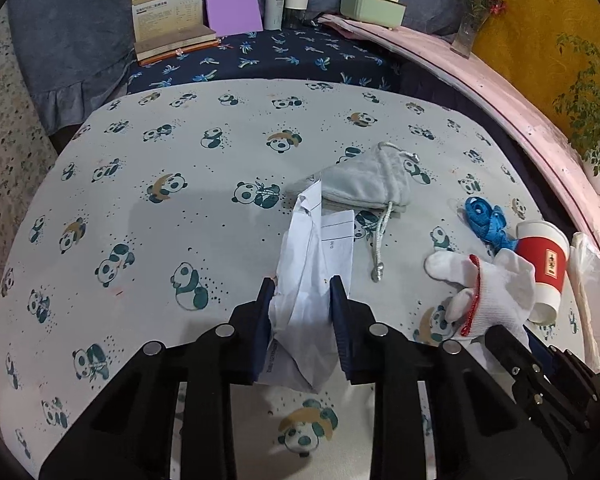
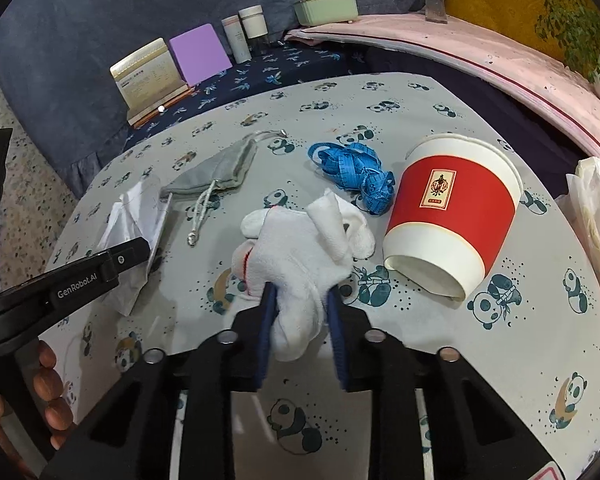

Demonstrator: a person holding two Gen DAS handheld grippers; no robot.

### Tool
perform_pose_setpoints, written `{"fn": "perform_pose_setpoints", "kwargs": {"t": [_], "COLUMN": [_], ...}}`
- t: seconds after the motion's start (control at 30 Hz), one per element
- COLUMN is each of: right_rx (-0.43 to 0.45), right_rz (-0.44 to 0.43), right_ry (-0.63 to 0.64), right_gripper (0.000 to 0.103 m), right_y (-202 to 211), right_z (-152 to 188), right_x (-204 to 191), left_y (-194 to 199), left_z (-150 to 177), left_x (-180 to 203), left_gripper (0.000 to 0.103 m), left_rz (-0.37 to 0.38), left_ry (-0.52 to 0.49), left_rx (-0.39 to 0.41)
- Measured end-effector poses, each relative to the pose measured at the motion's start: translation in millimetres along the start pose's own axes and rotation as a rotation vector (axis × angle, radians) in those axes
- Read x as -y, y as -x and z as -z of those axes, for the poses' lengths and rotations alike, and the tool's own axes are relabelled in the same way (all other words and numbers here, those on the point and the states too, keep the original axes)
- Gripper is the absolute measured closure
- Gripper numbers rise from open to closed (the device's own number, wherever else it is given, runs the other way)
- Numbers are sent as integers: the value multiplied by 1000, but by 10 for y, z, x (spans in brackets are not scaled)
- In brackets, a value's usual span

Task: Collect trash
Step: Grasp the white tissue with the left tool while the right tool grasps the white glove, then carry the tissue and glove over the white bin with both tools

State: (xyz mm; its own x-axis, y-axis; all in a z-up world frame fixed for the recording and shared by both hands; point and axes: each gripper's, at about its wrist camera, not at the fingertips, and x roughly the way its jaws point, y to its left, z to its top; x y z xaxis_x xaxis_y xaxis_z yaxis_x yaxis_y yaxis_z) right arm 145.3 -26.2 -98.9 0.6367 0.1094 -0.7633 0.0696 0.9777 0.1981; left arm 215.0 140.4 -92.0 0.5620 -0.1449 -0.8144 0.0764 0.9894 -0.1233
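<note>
Both grabs made, nothing binned yet as far as I can see. My left gripper [image 1: 302, 292] has its fingers pinched on the crumpled white paper [image 1: 316, 256], which trails forward over the bench [image 1: 140, 208] toward the grey drawstring pouch [image 1: 364, 184]. My right gripper [image 2: 300, 300] has its fingers clamped on the white glove [image 2: 300, 256], near the middle of the bench.

Left to do, I'd judge: carry both pieces off, then the red paper cup [image 2: 452, 216], lying on its side just right of the glove, mouth toward me, inside looks empty. The blue measuring tape [image 2: 356, 172] and the pouch may not be trash; can't tell what's in the pouch.

Containers: a whitish plastic bag [image 2: 596, 200] at the right edge is probably the trash bag; contents not visible. The pale green box [image 1: 372, 6] at the back is closed.
</note>
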Motion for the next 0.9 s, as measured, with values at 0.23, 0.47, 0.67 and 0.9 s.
{"fn": "perform_pose_setpoints", "kwargs": {"t": [0.23, 0.47, 0.67, 0.9], "right_rx": [93, 195, 258, 302], "right_rz": [-29, -38, -17, 19], "right_ry": [7, -3, -31, -84], "right_gripper": [85, 85, 85, 85], "right_y": [455, 1023, 1415, 1754], "right_z": [-88, -129, -109, 1], "right_x": [-19, 105, 362, 783], "left_y": [427, 839, 1121, 1299], "left_z": [52, 120, 224, 387], "left_x": [160, 546, 991, 1520], "left_gripper": [77, 77, 77, 77], "left_rz": [28, 56, 91, 134], "left_ry": [-3, -50, -114, -190], "left_rx": [46, 100, 133, 144]}}
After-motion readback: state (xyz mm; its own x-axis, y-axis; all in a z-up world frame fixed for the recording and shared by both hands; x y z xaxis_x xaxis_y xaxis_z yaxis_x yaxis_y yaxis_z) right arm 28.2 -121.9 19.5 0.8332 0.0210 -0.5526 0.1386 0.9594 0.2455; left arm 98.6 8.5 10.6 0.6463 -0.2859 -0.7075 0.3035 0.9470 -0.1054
